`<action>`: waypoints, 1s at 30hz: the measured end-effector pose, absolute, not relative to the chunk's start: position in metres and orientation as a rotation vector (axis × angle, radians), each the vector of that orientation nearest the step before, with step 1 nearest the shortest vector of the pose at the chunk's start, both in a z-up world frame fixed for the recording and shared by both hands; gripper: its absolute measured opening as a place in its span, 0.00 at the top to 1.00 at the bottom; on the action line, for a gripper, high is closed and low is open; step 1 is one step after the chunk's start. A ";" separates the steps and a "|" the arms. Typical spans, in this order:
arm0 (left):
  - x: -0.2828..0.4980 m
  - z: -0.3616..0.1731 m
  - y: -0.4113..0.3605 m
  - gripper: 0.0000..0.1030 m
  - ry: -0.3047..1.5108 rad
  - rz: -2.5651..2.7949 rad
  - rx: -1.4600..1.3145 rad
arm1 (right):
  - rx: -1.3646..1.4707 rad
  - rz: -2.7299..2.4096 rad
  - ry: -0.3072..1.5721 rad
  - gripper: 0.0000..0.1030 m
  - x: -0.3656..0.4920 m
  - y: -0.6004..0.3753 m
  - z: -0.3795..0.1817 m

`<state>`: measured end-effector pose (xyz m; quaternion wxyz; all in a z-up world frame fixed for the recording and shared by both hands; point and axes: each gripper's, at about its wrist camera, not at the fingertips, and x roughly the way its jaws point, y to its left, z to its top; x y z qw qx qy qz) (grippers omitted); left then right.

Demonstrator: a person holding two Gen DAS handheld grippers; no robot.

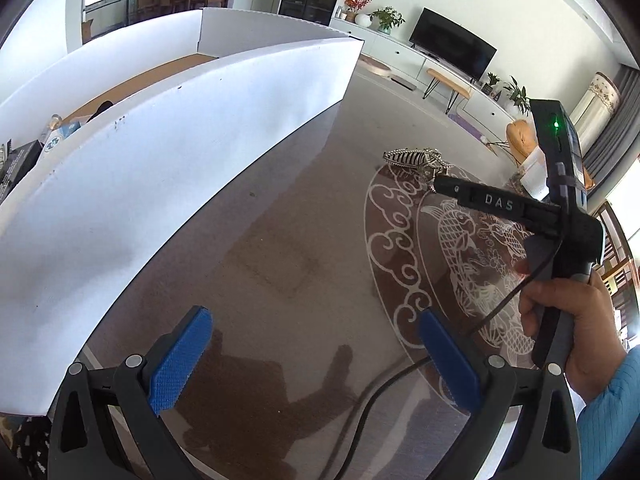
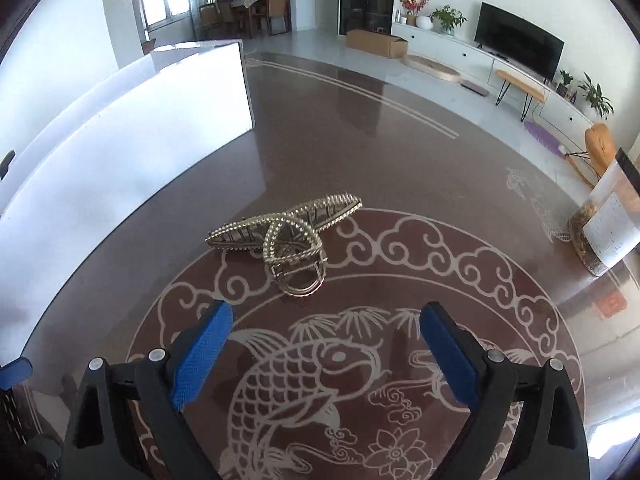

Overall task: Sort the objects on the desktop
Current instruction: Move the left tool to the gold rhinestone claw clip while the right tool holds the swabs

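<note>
Blue pads (image 2: 202, 356) apart — rhinestone hair claw (image 2: 286, 236) beyond.

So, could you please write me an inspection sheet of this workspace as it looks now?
Surface: glossy brown table with white koi pattern.
Job's things: metal rhinestone hair claw lying on the table; tall white open box at its left.
Clutter: clear labelled jar at the right edge.
Grippers: left tool open, empty; right tool open, empty, short of the claw.
Cables: black cable across the table.
Surroundings: living room, black television.
</note>
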<state>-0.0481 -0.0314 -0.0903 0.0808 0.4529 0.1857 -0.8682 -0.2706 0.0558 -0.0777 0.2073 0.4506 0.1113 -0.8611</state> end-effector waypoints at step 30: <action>-0.022 -0.083 -0.059 0.00 0.826 -2.624 1.272 | 1.178 -2.347 0.068 0.12 -0.164 0.048 -0.084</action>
